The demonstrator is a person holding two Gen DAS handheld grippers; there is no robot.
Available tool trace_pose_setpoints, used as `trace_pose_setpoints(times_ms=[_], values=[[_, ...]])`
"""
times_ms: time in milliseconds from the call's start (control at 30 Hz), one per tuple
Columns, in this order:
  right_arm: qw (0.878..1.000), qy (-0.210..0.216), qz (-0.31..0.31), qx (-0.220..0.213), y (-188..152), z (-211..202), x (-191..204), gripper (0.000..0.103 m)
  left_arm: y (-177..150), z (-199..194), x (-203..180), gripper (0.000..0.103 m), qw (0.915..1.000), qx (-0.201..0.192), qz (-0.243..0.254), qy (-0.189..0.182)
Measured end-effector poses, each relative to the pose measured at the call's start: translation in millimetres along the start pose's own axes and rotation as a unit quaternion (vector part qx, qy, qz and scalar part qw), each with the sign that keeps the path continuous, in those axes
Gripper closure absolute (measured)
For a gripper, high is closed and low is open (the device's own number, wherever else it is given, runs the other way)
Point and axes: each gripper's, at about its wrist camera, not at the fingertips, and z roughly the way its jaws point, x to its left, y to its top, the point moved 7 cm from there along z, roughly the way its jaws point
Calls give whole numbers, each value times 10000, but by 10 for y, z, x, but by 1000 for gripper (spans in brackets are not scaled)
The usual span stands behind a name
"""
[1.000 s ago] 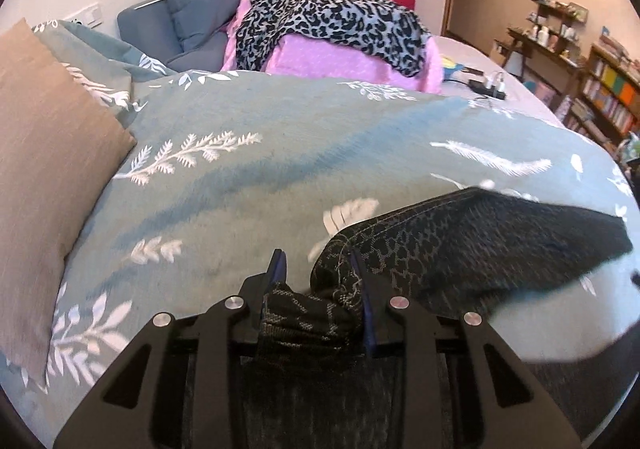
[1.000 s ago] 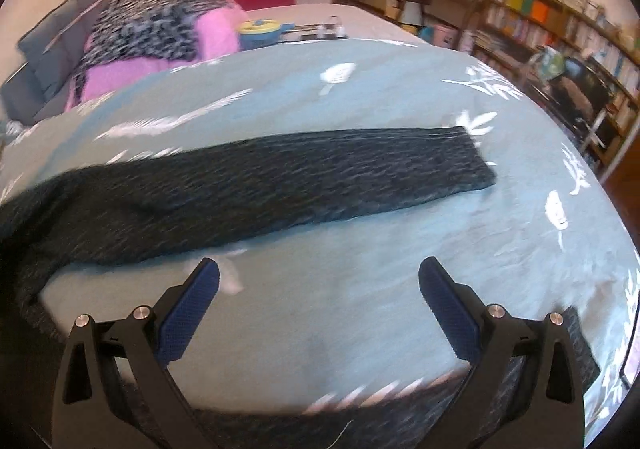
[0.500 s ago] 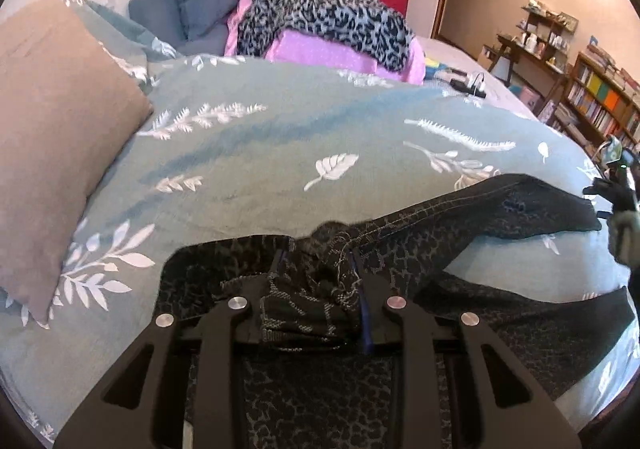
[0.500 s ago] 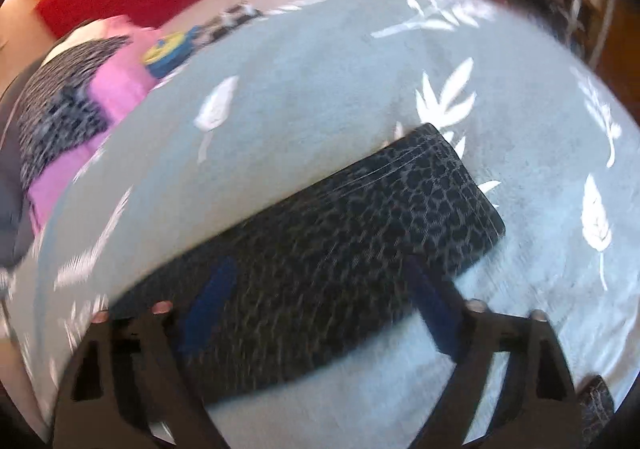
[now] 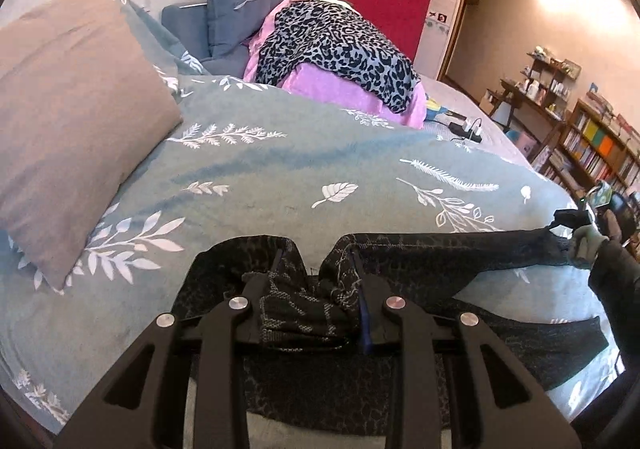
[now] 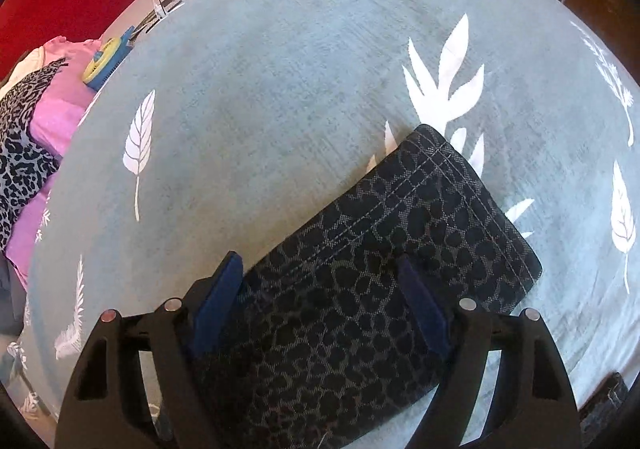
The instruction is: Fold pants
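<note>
Dark leopard-patterned pants [image 5: 432,261] lie on the teal bedspread [image 5: 280,169]. My left gripper [image 5: 318,273] is shut on a bunched part of the waist end, low over the bed. One leg stretches right to my right gripper [image 5: 576,223], seen far right in the left wrist view. In the right wrist view the right gripper [image 6: 320,269] is open, its blue pads either side of the leg's hem end [image 6: 452,209], which lies flat on the bedspread [image 6: 280,89].
A tan pillow [image 5: 68,121] lies at the left. A pile of pink and leopard-print clothes [image 5: 336,61] sits at the back by a grey cushion [image 5: 236,9]. A power strip [image 5: 464,127] lies beyond. Bookshelves [image 5: 592,145] stand at the right.
My left gripper has pulled back with the waist end, spreading the pants out. My right gripper has moved down over the leg's hem end, jaws narrowed but still open around it.
</note>
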Motion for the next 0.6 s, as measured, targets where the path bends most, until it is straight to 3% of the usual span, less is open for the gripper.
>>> trace_pose_setpoints(times_ms=[300,333,367,433,600], values=[[9999,154,40,52,-80,-98,-27,24,-75,-144,174,74,9998,-17,-161,149],[9999,135,-40,10,-78,-122,-25,37,-80,-152,199,74,9997,-15,-191,163],[9999,99,-106,-2,-90,-131,-39,63,-91,-162,241,74,9995,-9,-254,178],[9998,-14,-204,4,-149,-142,-113,100,-87,-183,280,74,9993,-34,-307,208],[9966,148,-691,-420,-367,-503,-265,100,69,-232,310,74,9994,-258,-90,205]])
